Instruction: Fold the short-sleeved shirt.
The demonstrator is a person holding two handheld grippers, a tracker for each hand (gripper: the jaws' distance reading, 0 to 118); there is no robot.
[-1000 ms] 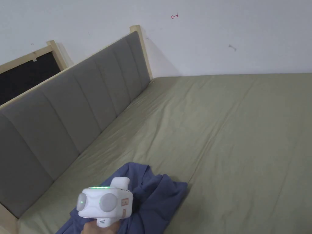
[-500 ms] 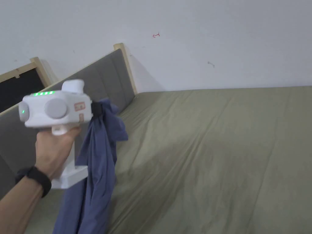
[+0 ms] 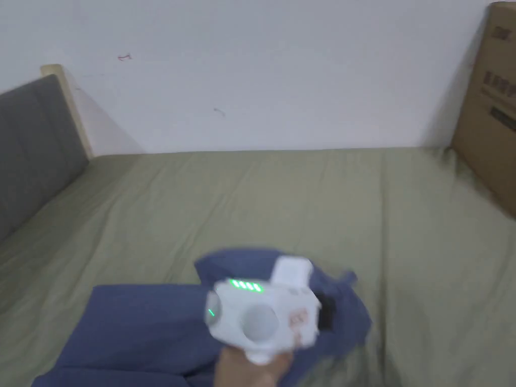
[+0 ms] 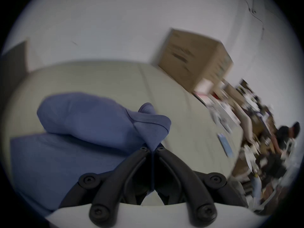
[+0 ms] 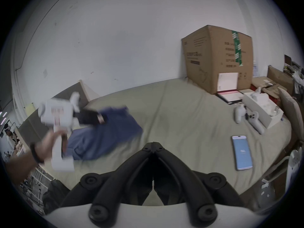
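The left gripper (image 4: 152,149) is pinching a fold of the blue shirt (image 4: 92,116) between its closed jaws, and the rest of the shirt is lying bunched on the near left part of the bed (image 3: 302,201), in front of the grey headboard (image 3: 30,141). The right gripper (image 5: 153,145) is hanging over the near edge of the bed with its jaws closed together on nothing. A cardboard box (image 5: 217,57) is standing at the far right of the bed against the wall, and a phone (image 5: 241,152) is lying face up at the near right.
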